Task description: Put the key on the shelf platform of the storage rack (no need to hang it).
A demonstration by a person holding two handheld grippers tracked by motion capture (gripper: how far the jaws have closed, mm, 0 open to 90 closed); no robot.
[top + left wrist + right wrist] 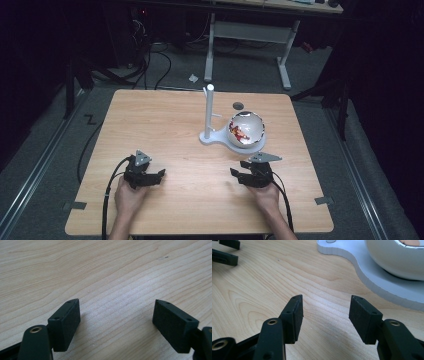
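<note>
A white bowl (pixel 246 129) with a red and orange pattern inside sits tilted on the flat white base (pixel 212 137) of a stand with an upright white post (pixel 209 110). In the right gripper view the bowl (pixel 397 257) and base (pixel 374 275) lie just ahead to the right. My left gripper (pixel 157 176) rests low over the table's near left, open, with bare wood between its jaws (pixel 116 312). My right gripper (pixel 239 170) sits near the bowl's front, open and holding nothing (pixel 325 307). The left gripper's fingertips (pixel 225 256) show at that view's top left.
The wooden table (pixel 165 120) carries a small dark round spot (pixel 238 105) behind the bowl. Beyond the far edge stand a white desk frame (pixel 250 35) and cables on grey floor. Dark stands flank the table on both sides.
</note>
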